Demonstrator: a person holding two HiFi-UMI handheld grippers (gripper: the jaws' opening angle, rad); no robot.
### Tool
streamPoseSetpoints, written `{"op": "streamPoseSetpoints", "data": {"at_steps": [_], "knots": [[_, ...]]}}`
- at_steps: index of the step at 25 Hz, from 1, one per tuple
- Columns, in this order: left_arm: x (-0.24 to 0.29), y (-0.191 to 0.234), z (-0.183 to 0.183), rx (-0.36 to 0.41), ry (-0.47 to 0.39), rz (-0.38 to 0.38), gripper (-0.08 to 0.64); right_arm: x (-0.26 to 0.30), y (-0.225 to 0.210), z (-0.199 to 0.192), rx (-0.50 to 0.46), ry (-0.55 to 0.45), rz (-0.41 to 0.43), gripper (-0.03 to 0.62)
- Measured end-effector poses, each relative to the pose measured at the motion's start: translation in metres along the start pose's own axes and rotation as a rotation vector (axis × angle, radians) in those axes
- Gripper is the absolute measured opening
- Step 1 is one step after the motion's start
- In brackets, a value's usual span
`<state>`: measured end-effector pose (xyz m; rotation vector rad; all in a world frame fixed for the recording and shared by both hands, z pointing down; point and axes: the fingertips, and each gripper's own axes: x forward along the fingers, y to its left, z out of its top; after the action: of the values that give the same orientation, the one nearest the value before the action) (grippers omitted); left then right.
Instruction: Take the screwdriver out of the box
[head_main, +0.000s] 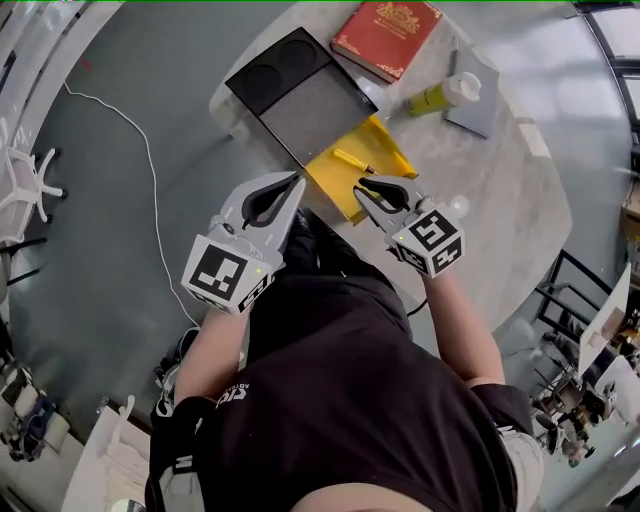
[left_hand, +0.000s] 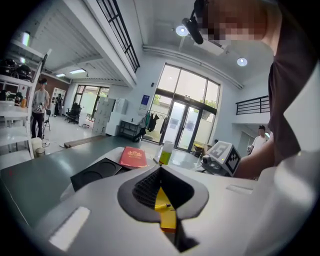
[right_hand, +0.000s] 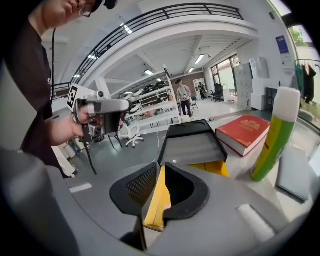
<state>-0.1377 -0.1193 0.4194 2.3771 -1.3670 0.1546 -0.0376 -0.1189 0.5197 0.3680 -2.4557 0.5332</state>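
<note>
**Asker:** How do the two grippers stand?

**Describer:** Both are held low at the near edge of a pale round table (head_main: 520, 200). The left gripper (head_main: 299, 179) has its jaws together, tip against tip, with nothing pinched between them. The right gripper (head_main: 360, 187) has its jaws a little apart, leaving a narrow slit. Neither of its pads presses on anything.

**Asker:** Where is the screwdriver?

**Describer:** The yellow-handled screwdriver (head_main: 352, 160) lies inside an open yellow box (head_main: 388, 152). It is just beyond the right jaws' tips, and ahead of the left jaws and off to their right. Neither gripper touches it. In the left gripper view it shows through the hollow behind the closed tips. In the right gripper view only the box's yellow shows through the slit.

**Asker:** What else lies ahead of the jaws?

**Describer:** Directly beyond the box, touching its far side, is a flat black lid (head_main: 300, 90) with two round hollows at its far end. Farther ahead of the right jaws lies a red book (head_main: 385, 35). To the right of both jaws stands an upright yellow-green bottle (head_main: 443, 95) with a white cap. Just beside the bottle lies a flat grey pad (head_main: 478, 98).
</note>
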Motion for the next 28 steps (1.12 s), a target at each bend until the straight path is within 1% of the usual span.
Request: {"op": "streamPoseSetpoints", "data": {"at_steps": [3, 6, 8, 10, 13, 15, 17, 20, 22, 28], "knots": [[0.011, 0.003, -0.013, -0.002, 0.013, -0.034, 0.0, 0.015, -0.011, -0.01, -0.014, 0.046, -0.037, 0.08], [0.017, 0.003, -0.028, -0.013, 0.029, -0.06, 0.0, 0.022, -0.017, -0.027, -0.033, 0.124, -0.076, 0.094], [0.02, 0.004, -0.037, -0.021, 0.04, -0.077, 0.001, 0.026, -0.022, -0.036, -0.055, 0.172, -0.106, 0.097], [0.025, 0.005, -0.043, -0.014, 0.049, -0.096, 0.0, 0.033, -0.028, -0.043, -0.086, 0.206, -0.126, 0.103], [0.032, 0.003, -0.052, 0.006, 0.066, -0.13, 0.001, 0.041, -0.035, -0.054, -0.133, 0.26, -0.134, 0.125], [0.035, 0.002, -0.061, -0.004, 0.102, -0.144, 0.0, 0.044, -0.04, -0.062, -0.162, 0.298, -0.132, 0.14], [0.039, 0.002, -0.069, -0.008, 0.128, -0.154, 0.0, 0.049, -0.046, -0.072, -0.197, 0.346, -0.128, 0.143], [0.045, 0.001, -0.077, -0.004, 0.138, -0.168, 0.0, 0.053, -0.056, -0.088, -0.244, 0.434, -0.132, 0.143], [0.048, -0.001, -0.082, -0.011, 0.144, -0.176, 0.0, 0.054, -0.062, -0.096, -0.256, 0.48, -0.144, 0.143], [0.054, -0.005, -0.099, -0.048, 0.168, -0.189, 0.0, 0.063, -0.075, -0.107, -0.287, 0.539, -0.155, 0.146]]}}
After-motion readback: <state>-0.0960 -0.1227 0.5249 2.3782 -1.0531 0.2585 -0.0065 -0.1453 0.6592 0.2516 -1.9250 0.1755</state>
